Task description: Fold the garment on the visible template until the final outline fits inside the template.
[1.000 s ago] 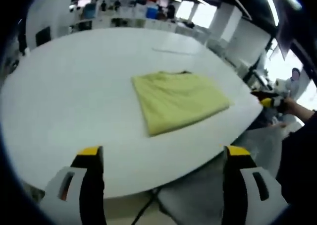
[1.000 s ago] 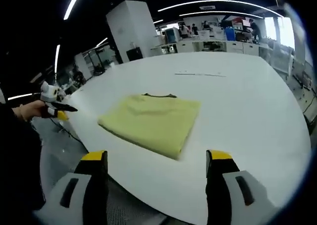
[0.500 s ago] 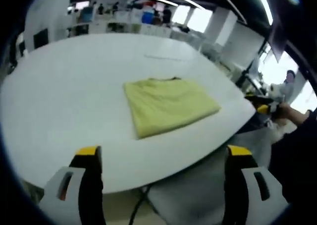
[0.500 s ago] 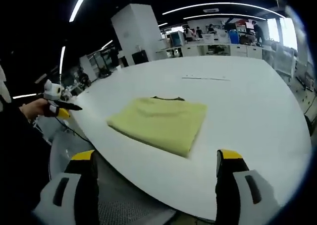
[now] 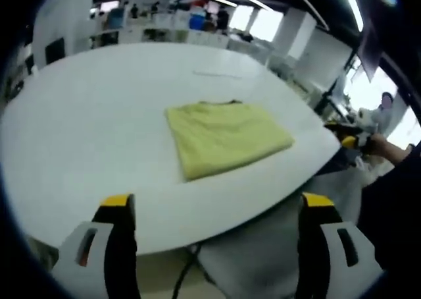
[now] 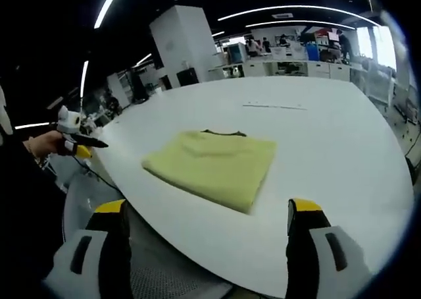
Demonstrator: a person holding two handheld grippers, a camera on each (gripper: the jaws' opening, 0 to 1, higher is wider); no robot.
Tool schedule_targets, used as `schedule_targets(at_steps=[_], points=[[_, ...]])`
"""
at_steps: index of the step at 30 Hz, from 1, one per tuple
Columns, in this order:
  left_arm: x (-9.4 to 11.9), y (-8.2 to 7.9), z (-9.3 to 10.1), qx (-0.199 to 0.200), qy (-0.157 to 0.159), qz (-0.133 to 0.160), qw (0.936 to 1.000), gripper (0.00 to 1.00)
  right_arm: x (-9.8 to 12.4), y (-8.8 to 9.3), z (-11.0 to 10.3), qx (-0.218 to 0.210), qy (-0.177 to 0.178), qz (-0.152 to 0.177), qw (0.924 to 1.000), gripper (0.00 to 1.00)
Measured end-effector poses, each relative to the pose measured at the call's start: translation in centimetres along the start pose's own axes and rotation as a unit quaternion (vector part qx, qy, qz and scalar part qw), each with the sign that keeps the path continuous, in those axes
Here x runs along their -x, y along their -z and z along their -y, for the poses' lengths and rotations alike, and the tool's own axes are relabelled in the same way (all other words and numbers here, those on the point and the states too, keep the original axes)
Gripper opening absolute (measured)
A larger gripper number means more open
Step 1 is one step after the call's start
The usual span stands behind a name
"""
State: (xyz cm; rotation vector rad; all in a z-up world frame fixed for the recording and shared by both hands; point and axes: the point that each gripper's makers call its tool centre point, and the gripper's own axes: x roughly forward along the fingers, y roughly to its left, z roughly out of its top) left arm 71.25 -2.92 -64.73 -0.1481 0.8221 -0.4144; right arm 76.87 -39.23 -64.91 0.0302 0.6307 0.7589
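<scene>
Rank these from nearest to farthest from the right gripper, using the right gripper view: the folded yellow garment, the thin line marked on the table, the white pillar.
1. Folded yellow garment, just ahead, mid-table.
2. Thin line, beyond the garment.
3. White pillar, behind the table, upper left.

The folded yellow cloth garment [image 5: 227, 138] hides any template beneath it on the white worktop [image 5: 85, 128] (the distant shelves blur).

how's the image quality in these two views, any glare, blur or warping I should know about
Left gripper view: fisheye bows the white table, window glare at right, garment soft but readable. Right gripper view: ceiling strip lights streak overhead, garment evenly lit, own tongs blurred up close.
</scene>
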Motion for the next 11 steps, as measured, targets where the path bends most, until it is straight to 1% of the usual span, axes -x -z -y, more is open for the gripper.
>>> schedule_targets(at_steps=[6, 11], points=[[-0.15, -0.16, 0.07, 0.001, 0.001, 0.001, 1.0, 0.99, -0.06, -0.08, 0.29, 0.0, -0.001, -0.001, 1.0, 1.0], [-0.16, 0.02, 0.02, 0.002, 0.0, -0.002, 1.0, 0.99, -0.14, -0.22, 0.31, 0.0, -0.001, 0.0, 1.0, 1.0]])
